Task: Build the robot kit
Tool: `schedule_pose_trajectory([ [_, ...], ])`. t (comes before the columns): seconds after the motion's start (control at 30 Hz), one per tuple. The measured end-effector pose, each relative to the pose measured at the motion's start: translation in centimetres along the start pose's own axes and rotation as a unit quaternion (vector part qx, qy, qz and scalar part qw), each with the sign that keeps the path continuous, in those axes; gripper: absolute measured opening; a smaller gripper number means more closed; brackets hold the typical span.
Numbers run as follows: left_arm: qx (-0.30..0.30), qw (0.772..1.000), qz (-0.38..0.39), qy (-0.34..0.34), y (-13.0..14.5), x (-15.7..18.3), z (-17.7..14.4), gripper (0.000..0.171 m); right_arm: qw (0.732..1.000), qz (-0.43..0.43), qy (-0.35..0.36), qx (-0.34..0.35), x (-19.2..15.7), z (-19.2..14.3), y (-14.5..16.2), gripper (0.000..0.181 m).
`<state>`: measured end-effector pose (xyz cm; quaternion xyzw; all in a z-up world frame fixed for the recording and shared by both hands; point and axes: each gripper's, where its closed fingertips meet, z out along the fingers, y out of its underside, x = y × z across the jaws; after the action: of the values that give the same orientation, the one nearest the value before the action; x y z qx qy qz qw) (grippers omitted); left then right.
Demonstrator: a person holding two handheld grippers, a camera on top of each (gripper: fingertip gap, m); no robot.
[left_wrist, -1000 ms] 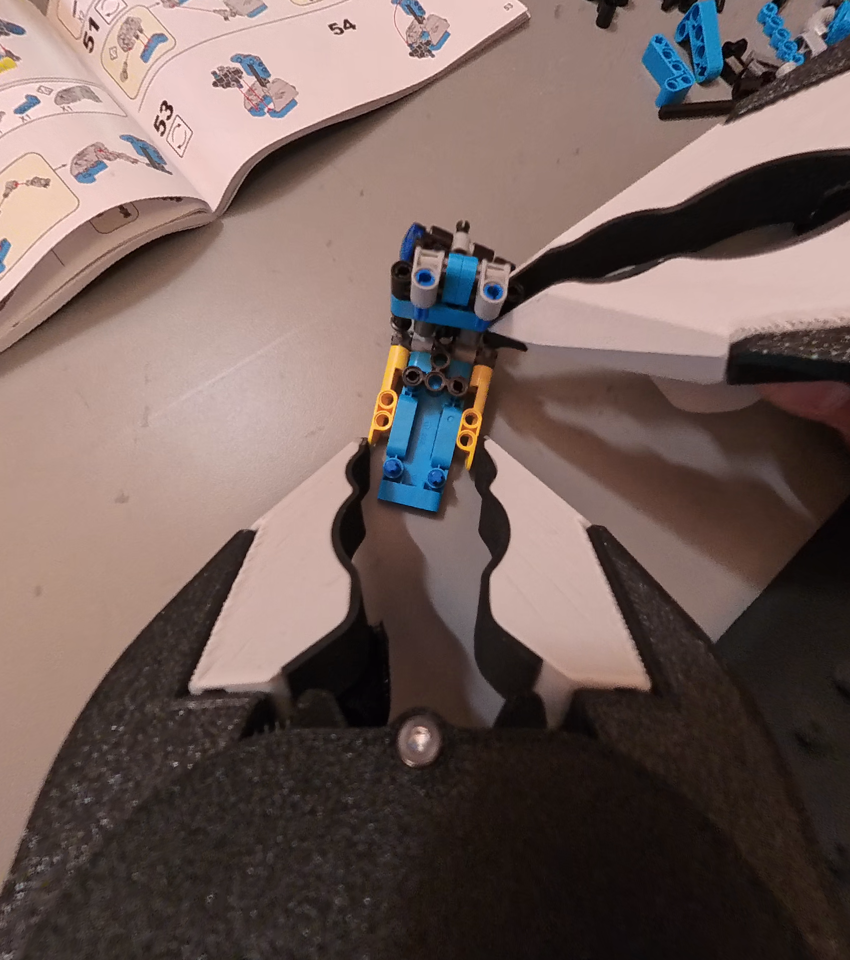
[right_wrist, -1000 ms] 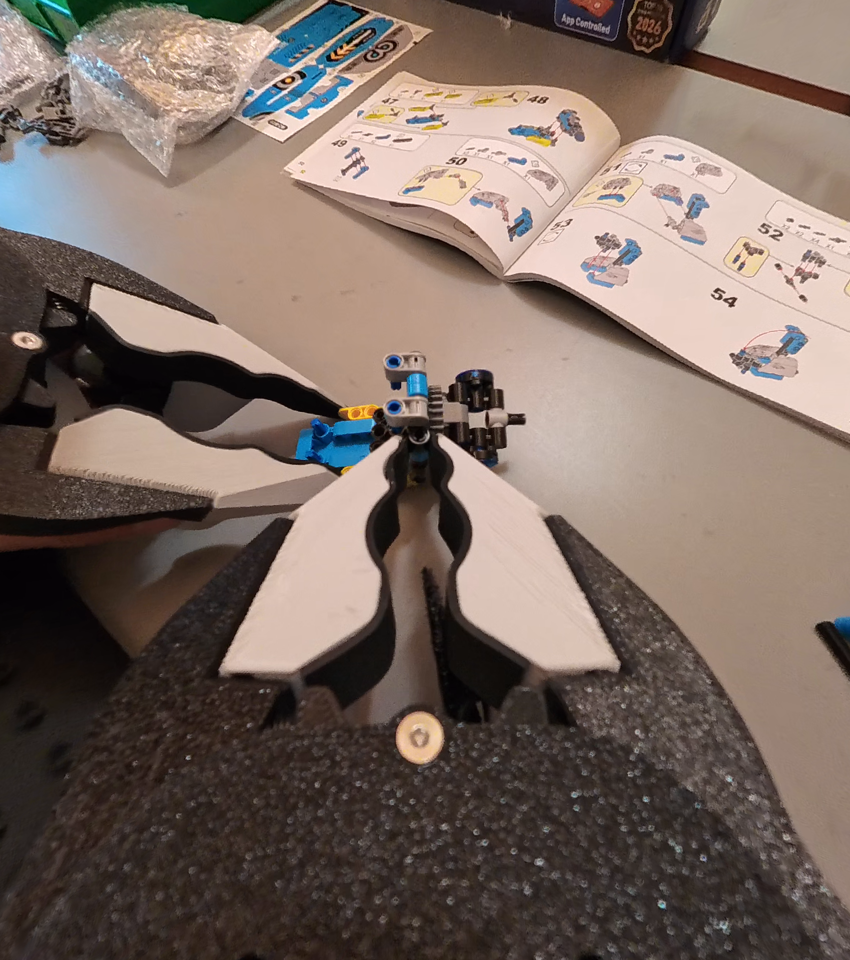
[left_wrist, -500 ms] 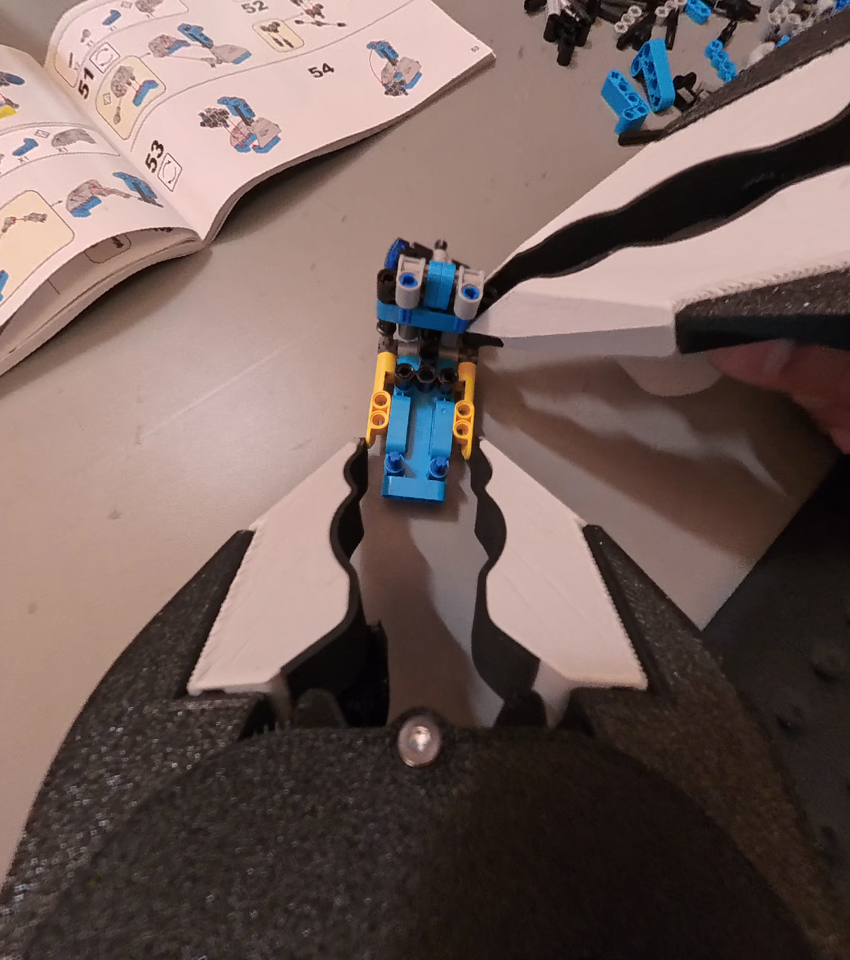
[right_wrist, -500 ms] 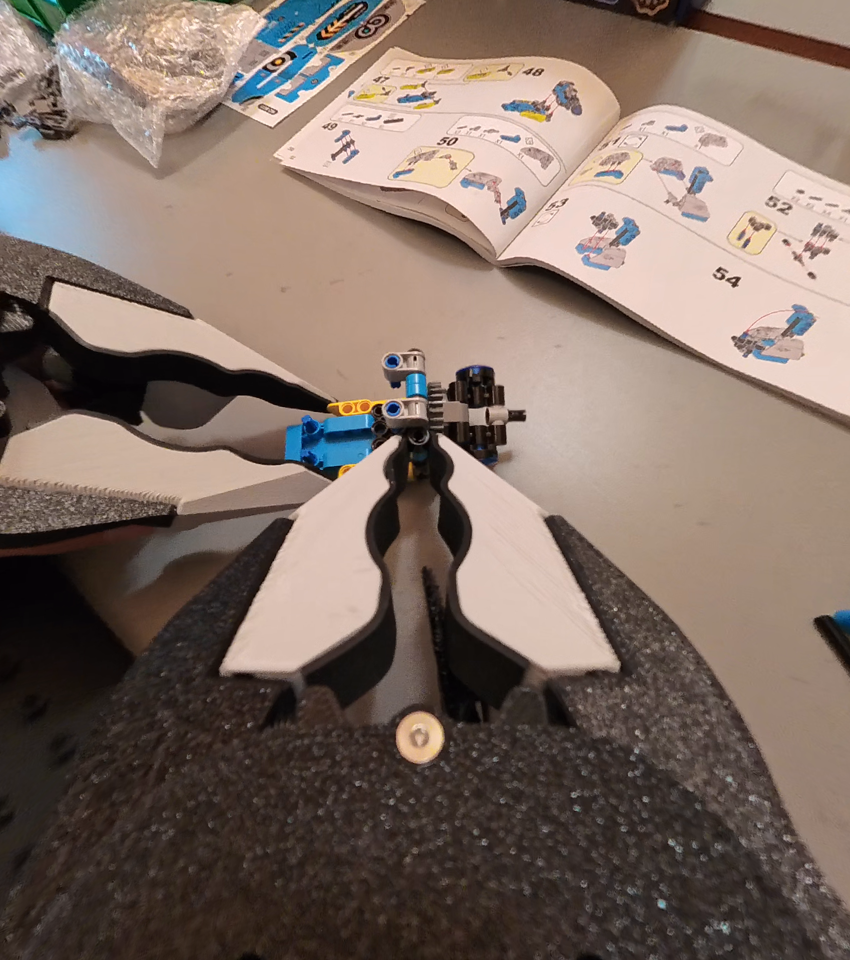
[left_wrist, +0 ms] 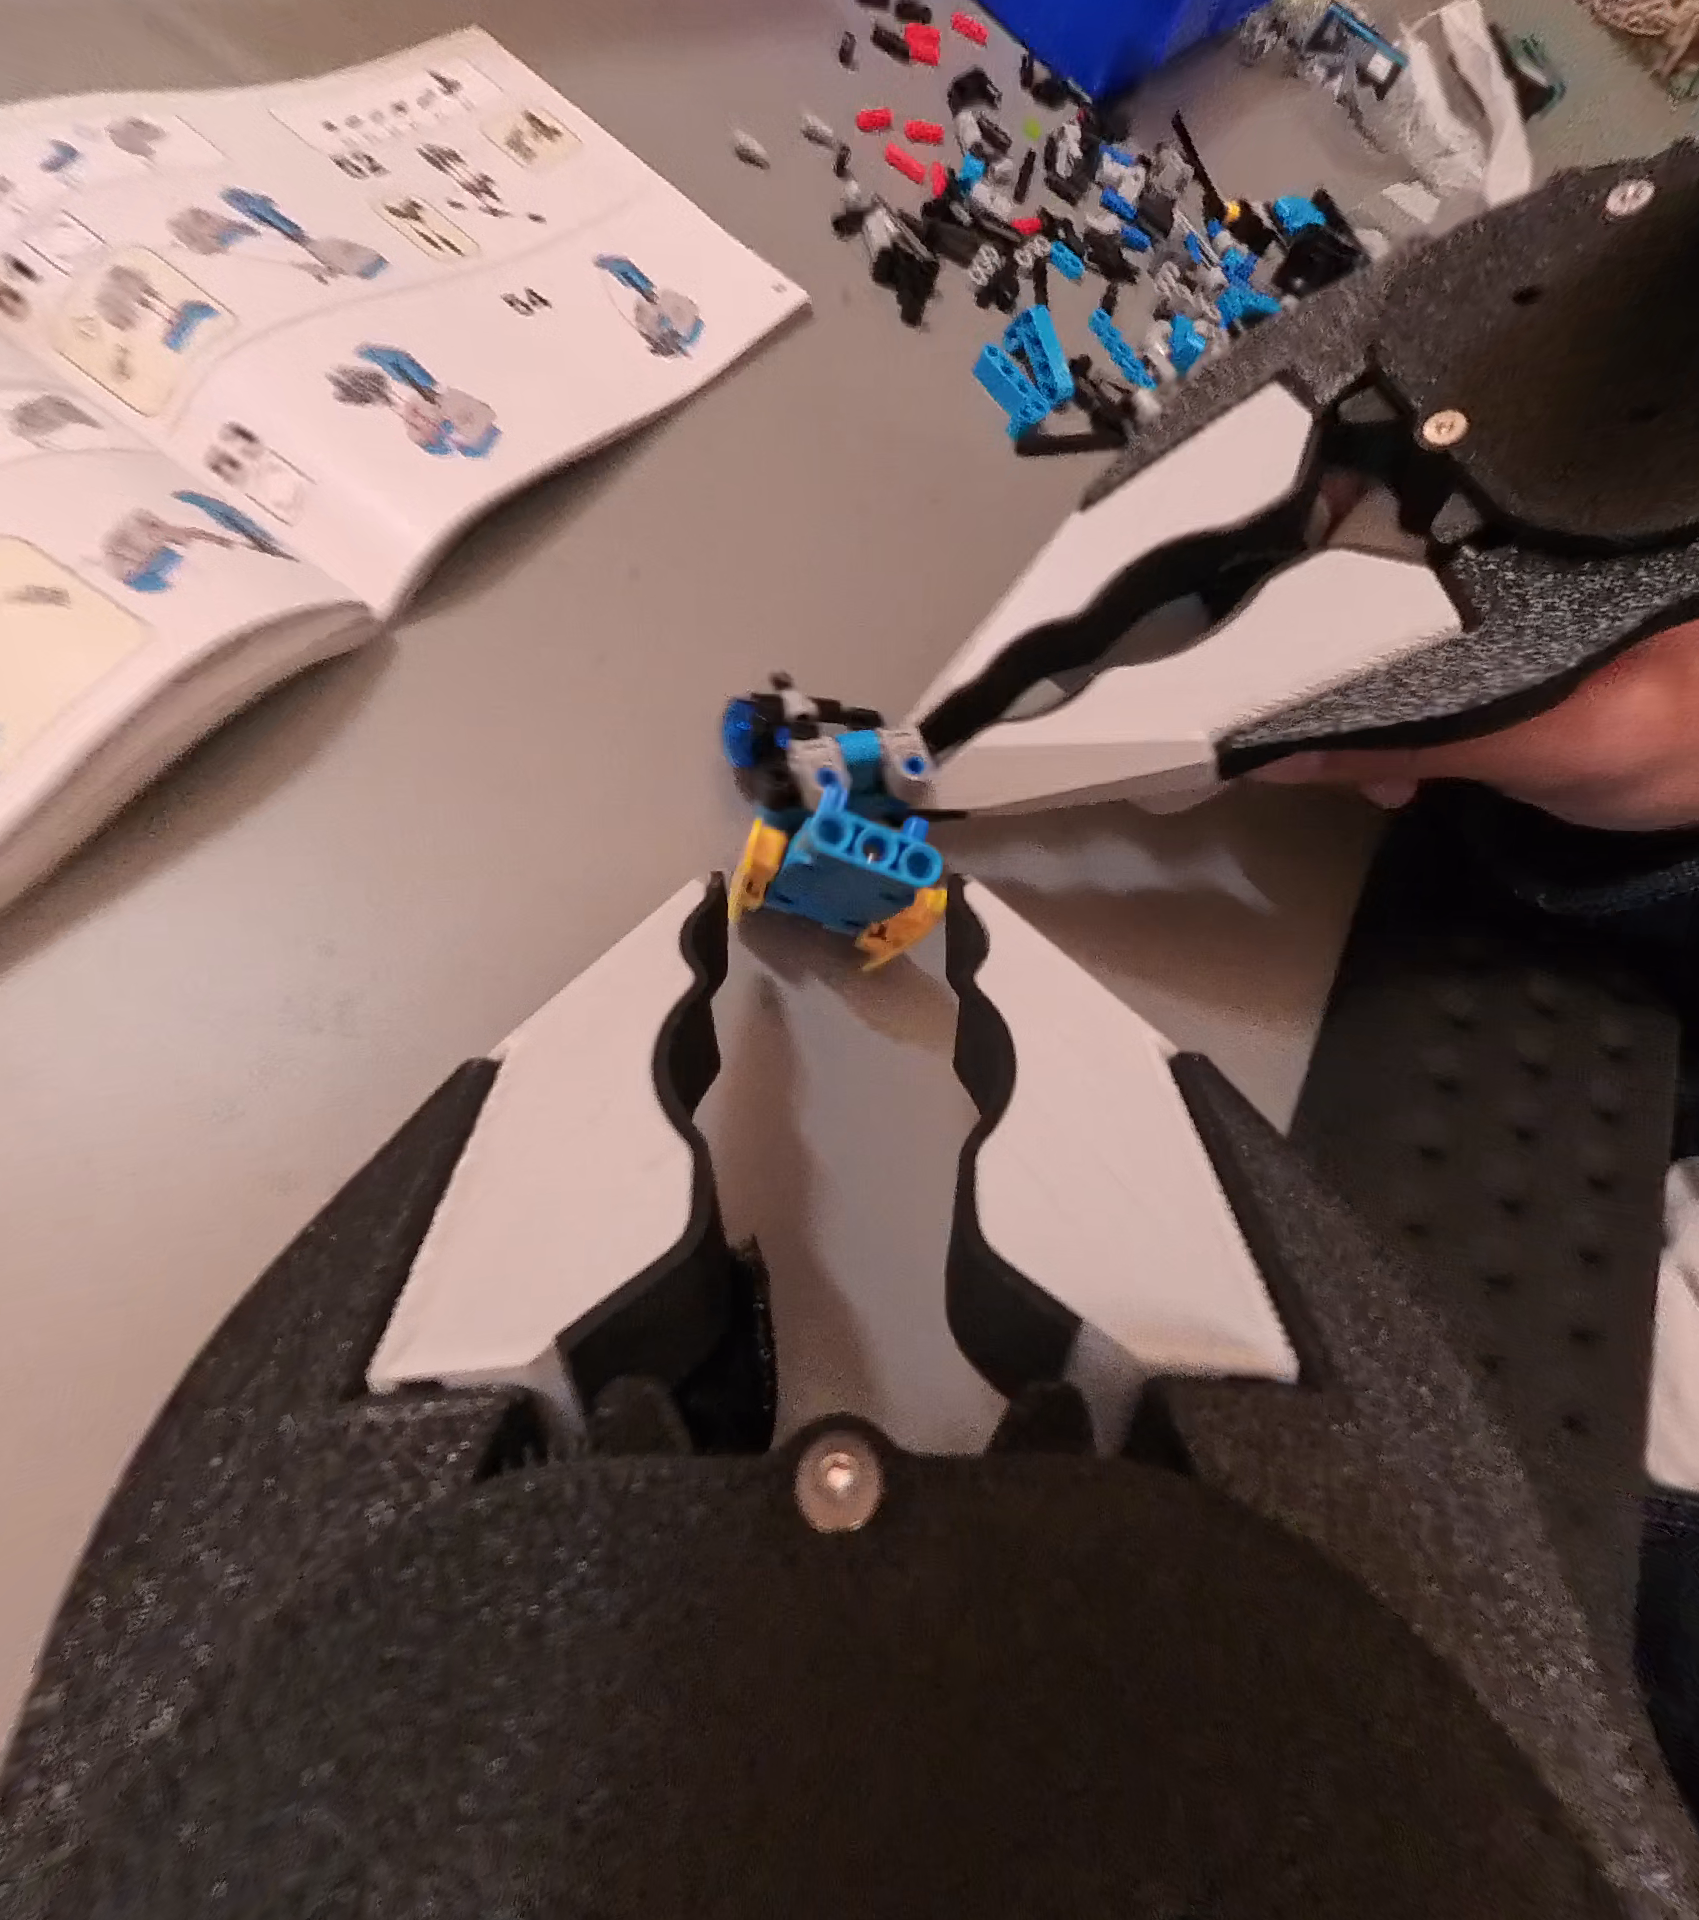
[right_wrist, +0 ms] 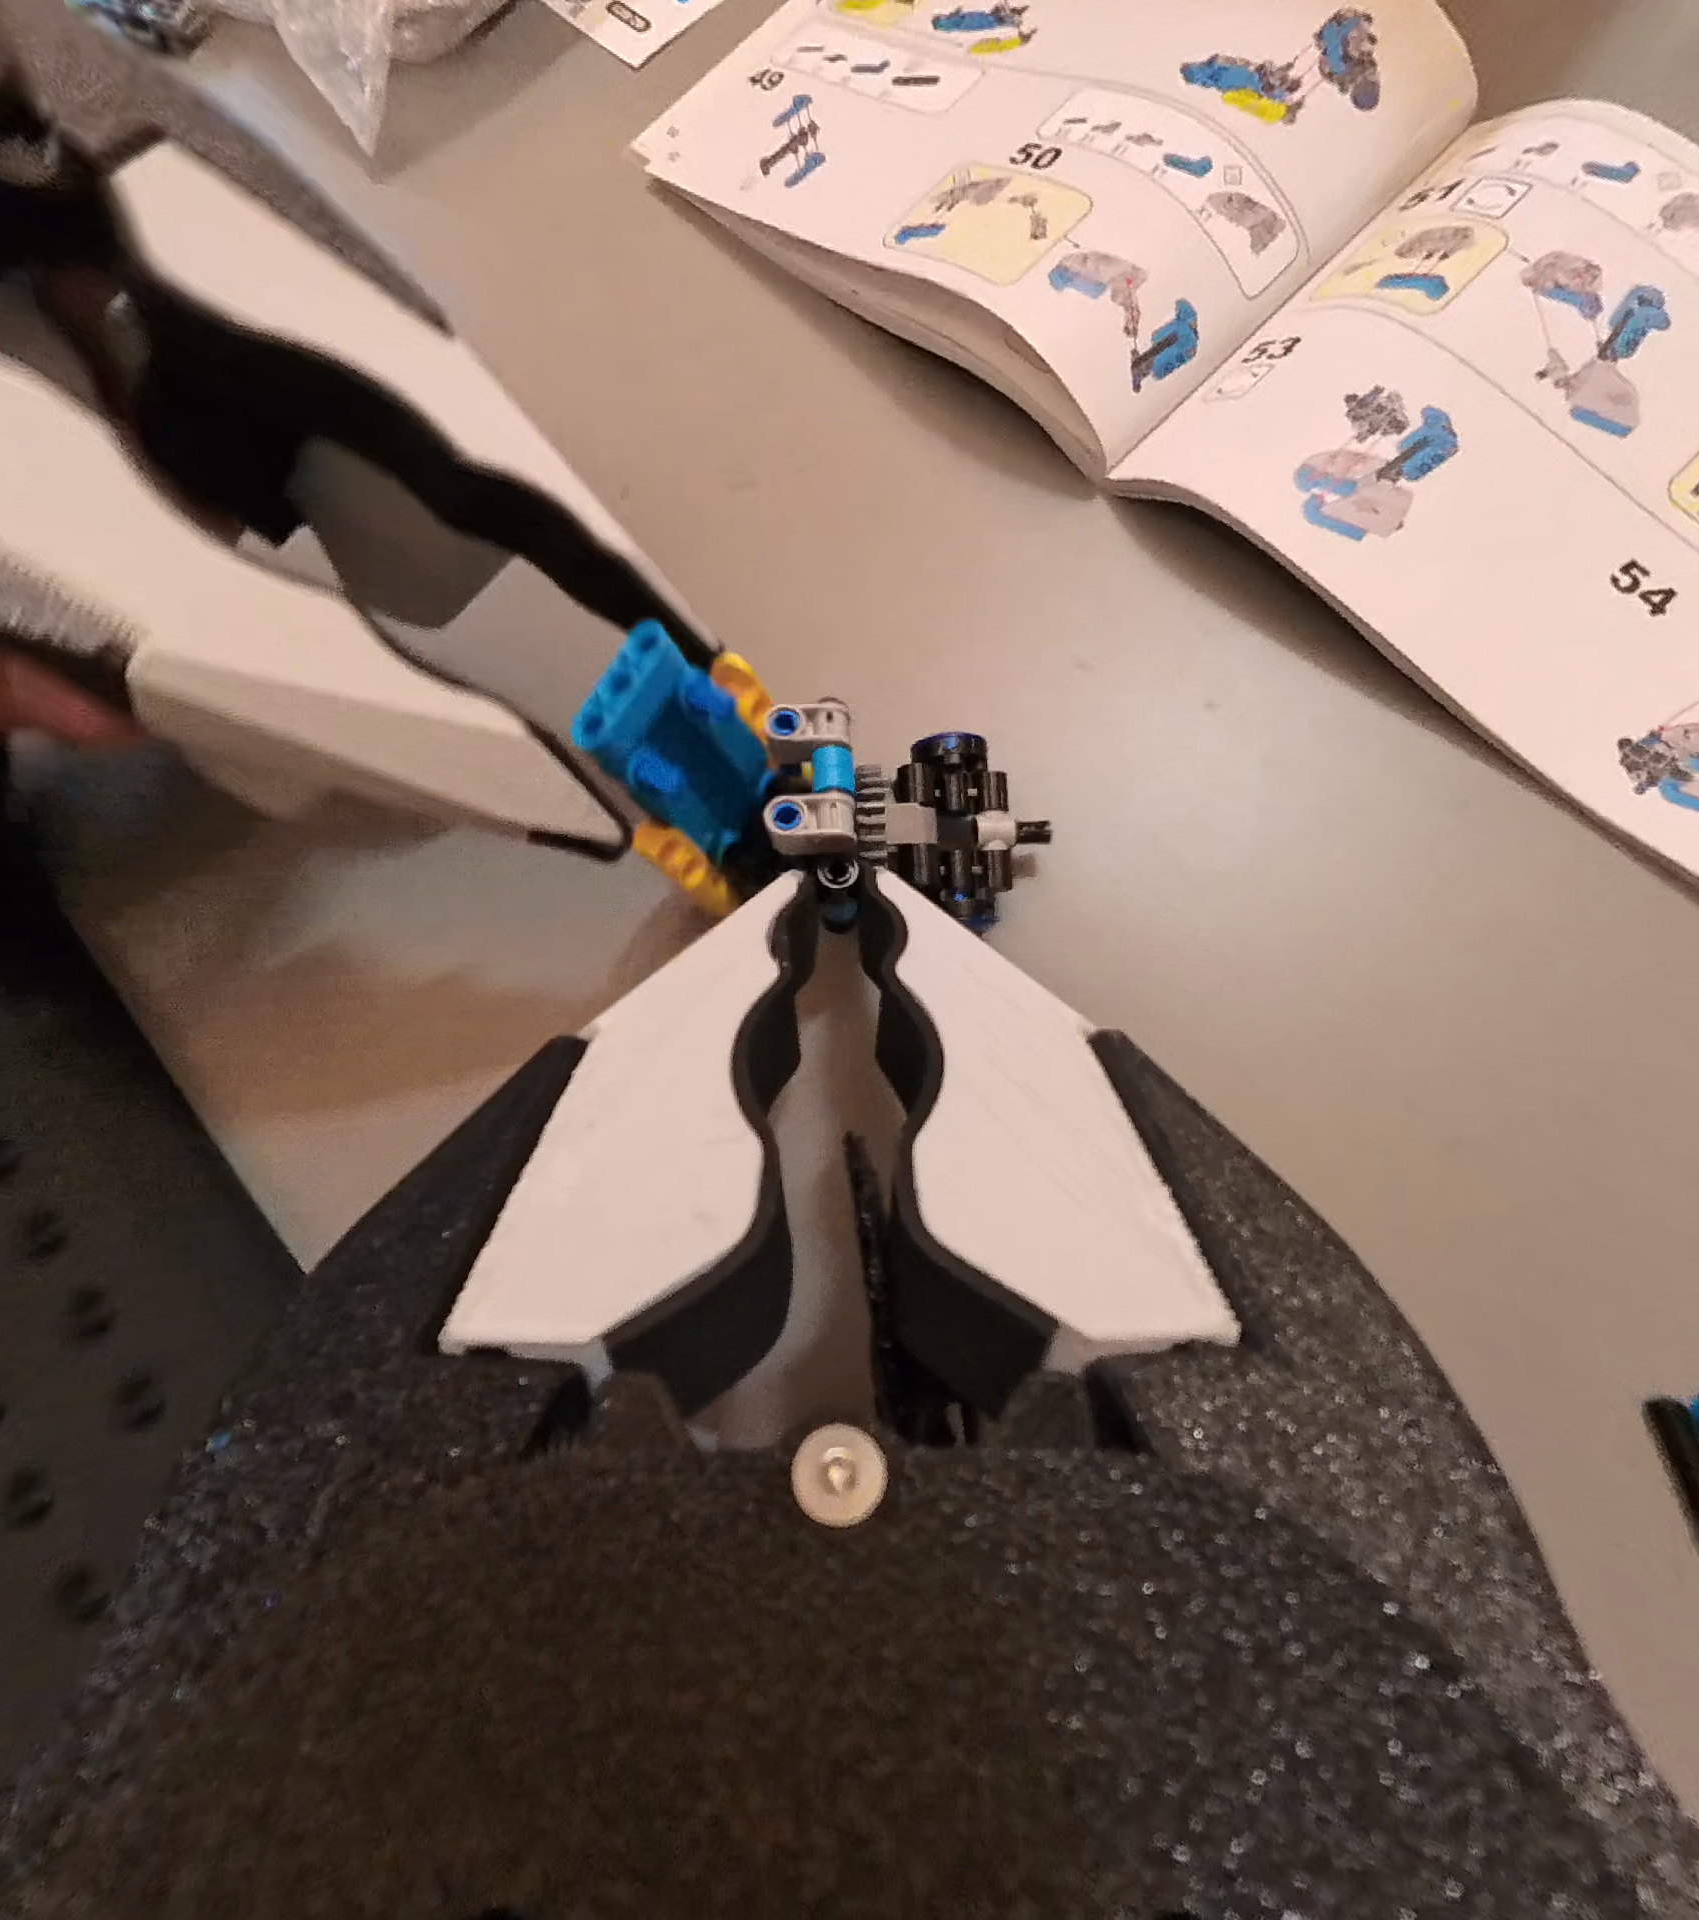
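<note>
Nearest in the left wrist view, the left gripper [left_wrist: 837, 904] has its jaws set wide, one on each side of the near end of a small brick model [left_wrist: 840, 821]. The model's blue block with its yellow side pieces sits between the two jaw tips, tilted up toward the camera; whether the tips press on the yellow pieces or only flank them cannot be told through the blur. Below it lies the grey desk [left_wrist: 409, 831].

From the right, the right gripper [left_wrist: 928, 758] reaches in with its jaws drawn nearly together, the tips meeting the grey and blue mid-section of the model. In the right wrist view the right gripper [right_wrist: 834, 894] pinches a small dark pin or axle on the near side of the brick model [right_wrist: 824, 790], just under the grey connectors and the gear. The left gripper [right_wrist: 658, 748] comes in from the left there, straddling the blue block. The black part of the model points away to the right, just above the desk [right_wrist: 1240, 1039].

Farther back an open instruction booklet [left_wrist: 305, 343] lies flat on the desk, well apart from the model. Beyond it, a scatter of loose pieces [left_wrist: 1084, 239] in black, blue, red and grey lies at the far edge.
</note>
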<state>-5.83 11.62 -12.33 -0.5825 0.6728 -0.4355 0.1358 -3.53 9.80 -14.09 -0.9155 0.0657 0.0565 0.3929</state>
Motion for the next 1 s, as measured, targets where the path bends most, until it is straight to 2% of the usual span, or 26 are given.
schedule_pose_trajectory([
  [0.07, 0.014, 1.0, -0.005, 0.019, -1.0, -1.3, -0.9, 0.043, 1.0, 0.018, -0.019, 0.004, 0.1, 0.1, -0.2, 0.007],
  [0.13, 0.021, 0.997, -0.022, 0.072, -1.2, -0.6, -1.8, 0.044, 0.998, 0.05, -0.042, 0.014, 0.3, 0.2, -0.4, 0.007],
  [0.17, 0.028, 0.997, -0.019, 0.074, -1.1, -0.6, -2.1, 0.045, 0.997, 0.061, -0.048, 0.019, 0.4, 0.1, -0.4, 0.007],
  [0.3, 0.007, 0.999, 0.02, 0.042, 1.1, -0.7, -2.1, 0.045, 0.992, 0.096, -0.071, 0.038, 0.2, 0.0, -0.6, 0.007],
  [0.4, 0.007, 0.999, 0.041, 0.005, 1.5, -1.2, -2.4, 0.044, 0.992, 0.087, -0.074, 0.054, 0.2, -0.3, -0.9, 0.007],
  [0.5, -0.037, 0.996, 0.064, -0.043, 3.2, -2.6, -2.4, 0.048, 0.987, 0.081, -0.092, 0.101, -0.4, -1.3, -2.3, 0.007],
  [0.6, -0.074, 0.992, 0.087, -0.052, 4.9, -2.8, -1.5, 0.055, 0.981, 0.099, -0.118, 0.118, -1.1, -1.6, -2.7, 0.007],
  [0.63, -0.066, 0.992, 0.091, -0.053, 4.7, -2.6, -1.2, 0.055, 0.979, 0.106, -0.132, 0.117, -1.4, -1.5, -2.7, 0.007],
  [0.7, -0.07, 0.992, 0.088, -0.059, 4.6, -2.5, -0.8, 0.042, 0.981, 0.11, -0.121, 0.109, -0.9, -1.2, -2.3, 0.007],
  [0.8, -0.07, 0.991, 0.08, -0.087, 4.3, -2.6, -0.4, 0.04, 0.991, 0.058, -0.069, 0.096, 0.1, -1.2, -1.8, 0.007],
  [0.9, -0.059, 0.991, 0.05, -0.114, 3.9, -2.7, 0.0, 0.04, 0.991, 0.065, -0.081, 0.087, -0.5, -0.9, -1.5, 0.007],
  [1.0, -0.054, 0.987, 0.015, -0.153, 3.7, -2.8, 0.3, 0.04, 0.994, 0.055, -0.051, 0.082, 0.0, -0.6, -1.4, 0.007],
])
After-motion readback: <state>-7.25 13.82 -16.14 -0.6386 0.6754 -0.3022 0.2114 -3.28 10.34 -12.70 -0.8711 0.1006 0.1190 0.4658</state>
